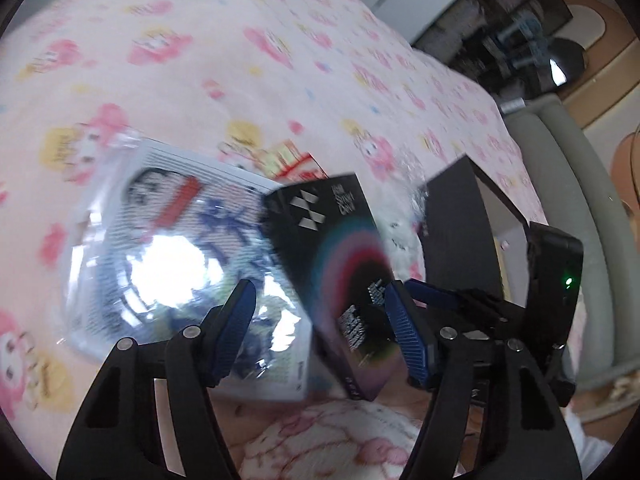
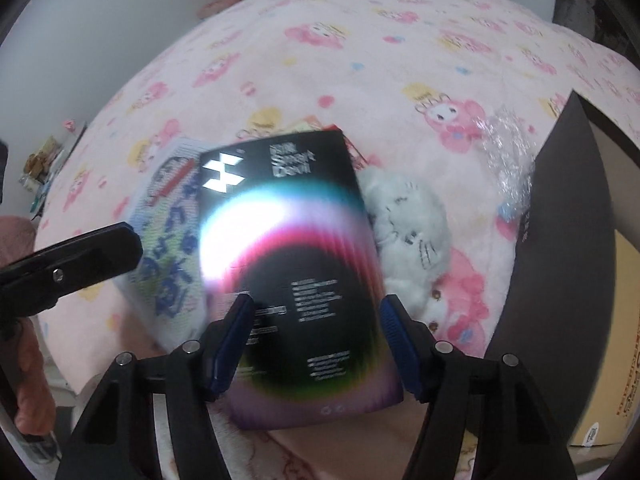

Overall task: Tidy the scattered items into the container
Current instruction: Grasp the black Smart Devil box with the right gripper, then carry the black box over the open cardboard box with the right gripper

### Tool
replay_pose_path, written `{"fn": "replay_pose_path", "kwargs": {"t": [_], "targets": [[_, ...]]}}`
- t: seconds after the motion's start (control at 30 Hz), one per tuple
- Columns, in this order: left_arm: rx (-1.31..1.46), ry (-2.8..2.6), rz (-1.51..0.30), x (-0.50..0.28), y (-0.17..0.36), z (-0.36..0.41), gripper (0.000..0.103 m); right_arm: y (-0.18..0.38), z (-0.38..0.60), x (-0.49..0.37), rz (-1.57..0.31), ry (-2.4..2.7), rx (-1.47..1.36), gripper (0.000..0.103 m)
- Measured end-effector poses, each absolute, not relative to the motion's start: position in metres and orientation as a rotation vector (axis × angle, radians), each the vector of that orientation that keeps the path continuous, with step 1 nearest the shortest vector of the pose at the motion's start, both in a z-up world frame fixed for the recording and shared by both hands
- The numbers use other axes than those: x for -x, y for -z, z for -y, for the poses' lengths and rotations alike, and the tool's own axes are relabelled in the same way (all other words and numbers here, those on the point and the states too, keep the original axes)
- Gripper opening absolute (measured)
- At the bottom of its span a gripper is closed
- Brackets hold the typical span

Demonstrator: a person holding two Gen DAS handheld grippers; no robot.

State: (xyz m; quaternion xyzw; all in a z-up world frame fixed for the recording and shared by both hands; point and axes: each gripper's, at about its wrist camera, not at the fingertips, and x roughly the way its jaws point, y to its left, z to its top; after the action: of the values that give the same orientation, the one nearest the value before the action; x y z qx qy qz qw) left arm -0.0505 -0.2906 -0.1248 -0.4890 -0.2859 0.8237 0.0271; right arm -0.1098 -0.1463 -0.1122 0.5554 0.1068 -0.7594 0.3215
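Bedroom, pink cartoon-print blanket (image 2: pixel 360 52) covering the bed, shelf clutter blurring in the background.

Lying on the blanket: black box (image 2: pixel 296 264) with rainbow ring graphic, overlapping a bagged white packet (image 1: pixel 180 248) on its left; white plush (image 2: pixel 408 236) touching the box's right edge; crinkled clear wrap (image 2: pixel 508 152) beyond it. Dark container (image 2: pixel 560 248) standing open at far right, tan cardboard showing inside.

Right gripper (image 2: pixel 316 320) pointing steeply down, straddling the box's near half, jaws wide, pads flanking both long edges, apparently not pressing yet. Box's long axis running away from the gripper, roughly in line with the fingers, so closing across the short width looks right. Left gripper (image 1: pixel 320 312) also open, hovering over the packet/box seam, holding nothing. Right one nearer and better centred on the box; container lying to its right.

Writing: white logo plus "Smart Devil"-like text on the box, too blurred to confirm; small print unreadable. Blue characters on the packet, illegible.
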Motion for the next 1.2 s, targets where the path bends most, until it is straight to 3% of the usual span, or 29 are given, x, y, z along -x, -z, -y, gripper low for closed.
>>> {"fn": "replay_pose_path", "kwargs": {"t": [0.1, 0.23, 0.33, 0.43, 0.53, 0.77, 0.93, 1.07, 1.2], "targets": [[1.537, -2.506, 0.869, 0.066, 0.132, 0.29, 0.067, 0.121, 0.14, 0.117, -0.217, 1.986, -1.487, 0.069], [1.607, -2.482, 0.846, 0.079, 0.142, 0.286, 0.052, 0.124, 0.138, 0.121, -0.194, 1.991, -1.489, 0.071], [1.666, -2.481, 0.834, 0.084, 0.152, 0.283, 0.042, 0.129, 0.141, 0.124, -0.195, 1.991, -1.491, 0.085], [1.674, -2.505, 0.836, 0.083, 0.153, 0.285, 0.035, 0.145, 0.138, 0.134, -0.052, 1.863, -1.561, 0.088], [1.649, -2.527, 0.882, 0.08, 0.151, 0.293, 0.035, 0.15, 0.137, 0.139, 0.002, 1.812, -1.594, 0.086], [1.641, -2.697, 0.844, 0.088, 0.134, 0.316, 0.036, 0.136, 0.166, 0.124, -0.029, 1.713, -1.563, 0.063], [1.696, -2.649, 0.912, 0.062, 0.147, 0.321, 0.036, 0.128, 0.178, 0.109, -0.137, 1.72, -1.507, 0.062], [1.681, -2.58, 1.009, 0.053, 0.158, 0.32, 0.042, 0.129, 0.183, 0.123, -0.106, 1.73, -1.51, 0.062], [1.743, -2.569, 0.97, 0.054, 0.156, 0.311, 0.046, 0.149, 0.196, 0.12, -0.095, 1.621, -1.546, 0.062]]}}
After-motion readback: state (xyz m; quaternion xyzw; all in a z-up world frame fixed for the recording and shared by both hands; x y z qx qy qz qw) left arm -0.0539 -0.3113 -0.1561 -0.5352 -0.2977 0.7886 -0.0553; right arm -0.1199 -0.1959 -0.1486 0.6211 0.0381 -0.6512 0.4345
